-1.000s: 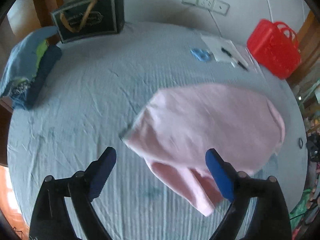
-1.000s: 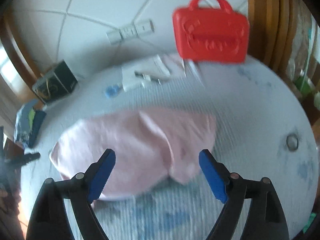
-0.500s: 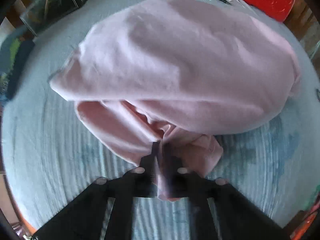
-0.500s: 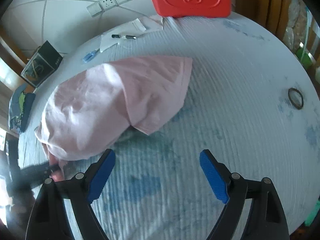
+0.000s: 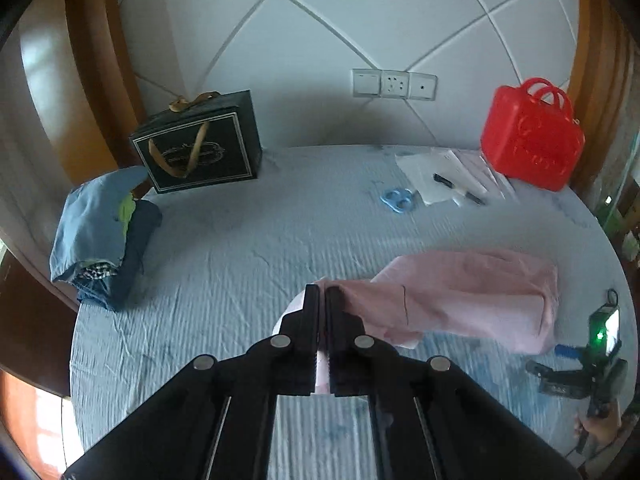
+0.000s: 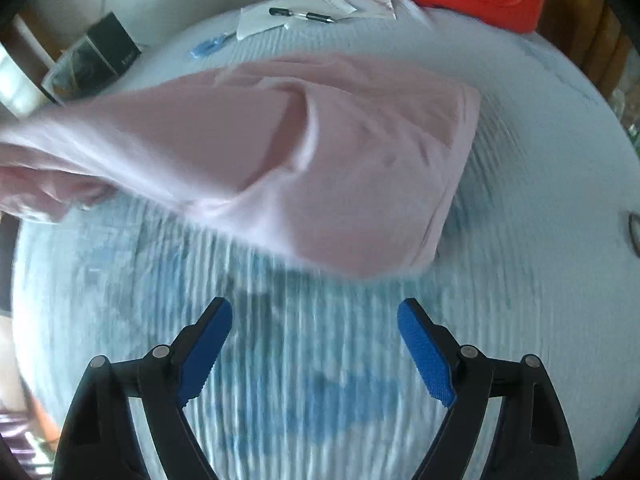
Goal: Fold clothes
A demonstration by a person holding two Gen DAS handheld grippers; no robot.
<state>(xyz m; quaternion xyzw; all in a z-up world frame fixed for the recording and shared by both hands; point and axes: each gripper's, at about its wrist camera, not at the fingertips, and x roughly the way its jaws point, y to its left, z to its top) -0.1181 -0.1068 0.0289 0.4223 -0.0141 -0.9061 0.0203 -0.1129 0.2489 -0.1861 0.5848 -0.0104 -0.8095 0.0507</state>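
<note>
We have the pink garment (image 6: pixel 320 152) stretched across the blue bedsheet (image 5: pixel 240 248), one end lifted off it. Our left gripper (image 5: pixel 322 300) is clamped on that raised end; we judge this the spreading-out step. Our right gripper (image 6: pixel 314 344) hangs with fingers apart just short of the near hem, which it should pinch next.

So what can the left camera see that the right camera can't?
Only the left wrist view shows the folded blue clothes, the wall sockets and the left gripper shut on the pink garment. Only the right wrist view shows the open right gripper close up. Both show the pink garment, the red case, the pen and the black gift bag.
</note>
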